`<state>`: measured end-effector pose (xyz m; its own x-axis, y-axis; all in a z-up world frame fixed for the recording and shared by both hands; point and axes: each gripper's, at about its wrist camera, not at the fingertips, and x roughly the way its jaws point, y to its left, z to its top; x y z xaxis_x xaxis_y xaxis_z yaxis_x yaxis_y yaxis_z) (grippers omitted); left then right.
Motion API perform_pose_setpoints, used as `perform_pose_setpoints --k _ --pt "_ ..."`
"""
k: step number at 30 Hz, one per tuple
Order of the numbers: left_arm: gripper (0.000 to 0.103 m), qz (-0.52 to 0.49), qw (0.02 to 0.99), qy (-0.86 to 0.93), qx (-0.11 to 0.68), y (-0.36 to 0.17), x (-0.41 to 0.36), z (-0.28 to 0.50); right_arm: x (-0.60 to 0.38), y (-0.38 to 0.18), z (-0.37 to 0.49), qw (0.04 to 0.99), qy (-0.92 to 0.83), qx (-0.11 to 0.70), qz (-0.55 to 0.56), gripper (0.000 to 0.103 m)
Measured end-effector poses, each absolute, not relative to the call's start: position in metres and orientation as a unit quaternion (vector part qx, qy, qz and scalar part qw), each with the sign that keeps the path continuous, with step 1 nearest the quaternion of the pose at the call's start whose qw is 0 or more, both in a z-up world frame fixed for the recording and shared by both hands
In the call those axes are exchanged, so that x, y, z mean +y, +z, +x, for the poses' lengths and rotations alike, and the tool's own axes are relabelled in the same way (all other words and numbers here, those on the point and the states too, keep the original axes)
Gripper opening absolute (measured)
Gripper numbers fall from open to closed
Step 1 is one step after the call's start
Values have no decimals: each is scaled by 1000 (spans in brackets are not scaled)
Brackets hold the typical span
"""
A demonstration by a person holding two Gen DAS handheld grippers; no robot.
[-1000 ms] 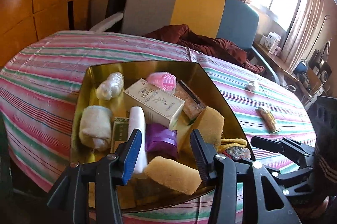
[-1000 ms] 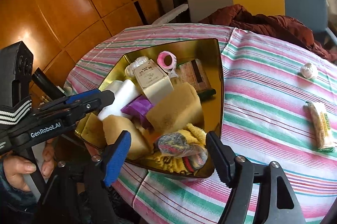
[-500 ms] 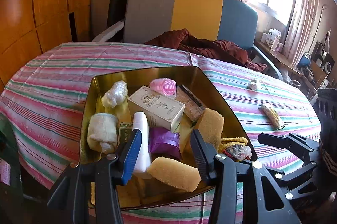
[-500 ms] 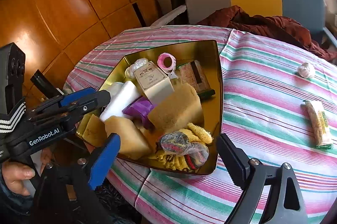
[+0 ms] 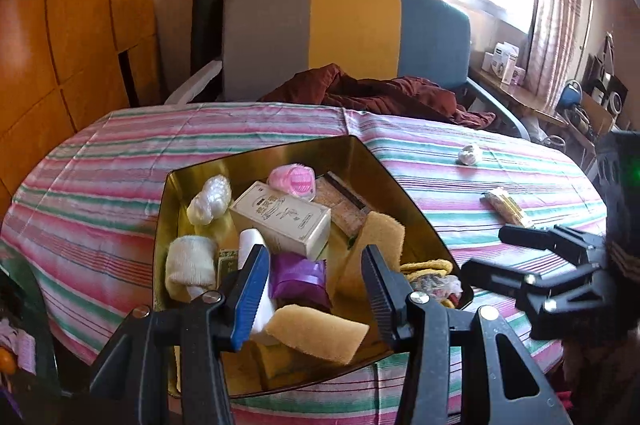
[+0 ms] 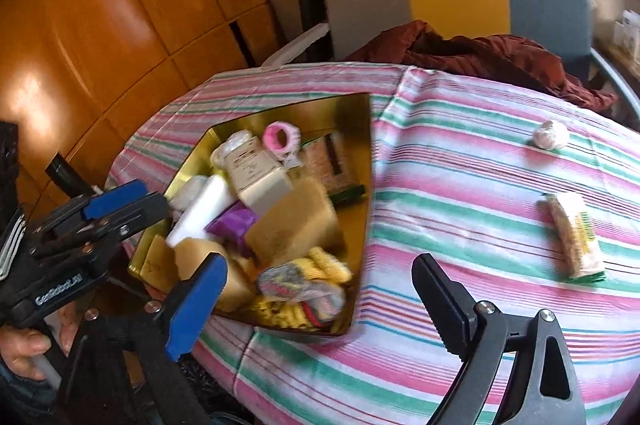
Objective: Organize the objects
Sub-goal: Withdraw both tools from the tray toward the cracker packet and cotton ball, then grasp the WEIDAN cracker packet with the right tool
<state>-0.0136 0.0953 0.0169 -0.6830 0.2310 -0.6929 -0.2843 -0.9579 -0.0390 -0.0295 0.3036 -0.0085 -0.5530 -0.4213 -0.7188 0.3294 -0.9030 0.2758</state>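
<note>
Now the right hand-held gripper stands wider apart than a second ago and grips nothing; beneath its spread fingers, inside the gold tray, lies a crumpled, multicoloured bundle on yellow cloth at the tray's near corner. That reads as one item just delivered. The left hand-held gripper hovers partly open over the tray's near edge, holding nothing as before.

Two things are left on the striped bench: a small white wad toward the far right edge and a pale wrapped bar nearer the right edge, both well apart from the tray. Inside the tray are crowded sponges, a white tube, a purple packet, a cream box and a pink roller.
</note>
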Motion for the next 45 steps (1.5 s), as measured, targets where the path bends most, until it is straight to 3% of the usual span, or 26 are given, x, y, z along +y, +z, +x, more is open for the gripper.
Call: perform_pose_setpoints --k 26,45 --pt "49 -339 202 909 134 36 169 -6 424 -25 -54 68 -891 -93 438 96" --pt "49 -363 270 882 130 27 218 -24 500 -77 -110 -8 -865 -67 498 96"
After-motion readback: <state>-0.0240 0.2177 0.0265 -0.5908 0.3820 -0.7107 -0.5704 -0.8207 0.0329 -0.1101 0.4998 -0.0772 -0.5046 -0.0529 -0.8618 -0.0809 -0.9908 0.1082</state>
